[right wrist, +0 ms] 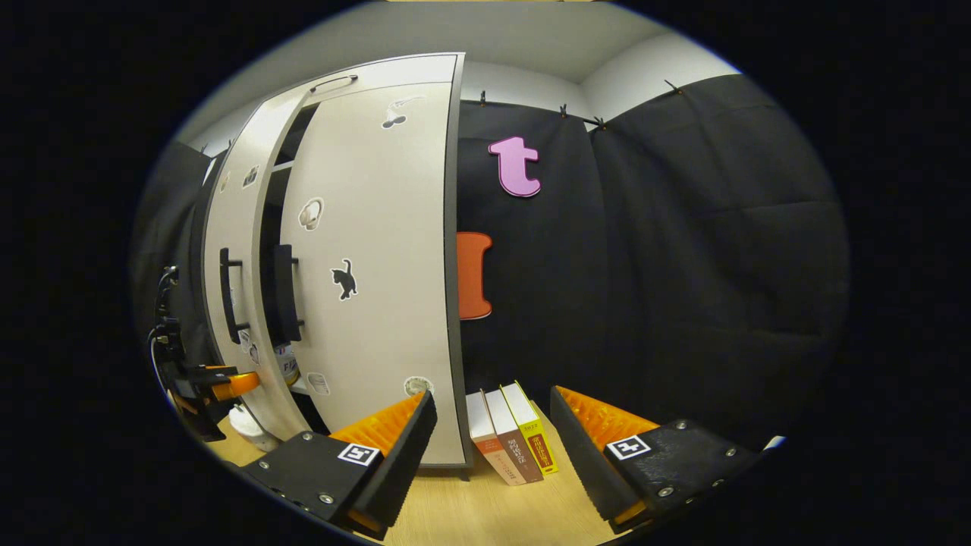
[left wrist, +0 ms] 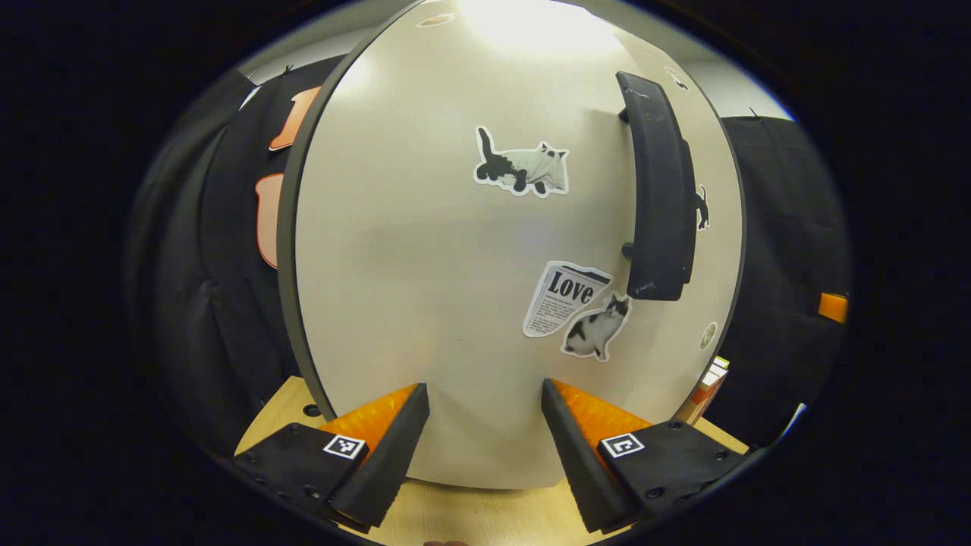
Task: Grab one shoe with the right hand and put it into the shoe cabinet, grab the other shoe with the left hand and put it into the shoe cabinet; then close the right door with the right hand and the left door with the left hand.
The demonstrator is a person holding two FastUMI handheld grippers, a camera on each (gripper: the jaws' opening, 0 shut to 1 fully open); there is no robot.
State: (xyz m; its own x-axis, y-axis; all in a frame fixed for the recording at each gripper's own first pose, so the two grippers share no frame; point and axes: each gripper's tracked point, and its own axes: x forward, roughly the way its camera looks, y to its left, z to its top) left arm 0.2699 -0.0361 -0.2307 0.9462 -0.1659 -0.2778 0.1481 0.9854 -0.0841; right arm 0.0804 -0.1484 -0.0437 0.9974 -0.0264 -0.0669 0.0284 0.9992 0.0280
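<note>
Before left hand-held gripper, spread: smooth left door, curved handle; right hand-held gripper spread.

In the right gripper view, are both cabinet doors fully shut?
No. A dark gap remains between the left door and the right door, with shelf edges visible inside.

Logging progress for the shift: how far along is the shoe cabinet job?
Late stage. Neither tool, left or right, holds a shoe; both are open. The right door looks nearly closed. The left tool faces the left door, which stands ajar in the right gripper view. Left: pushing both doors fully shut.
</note>
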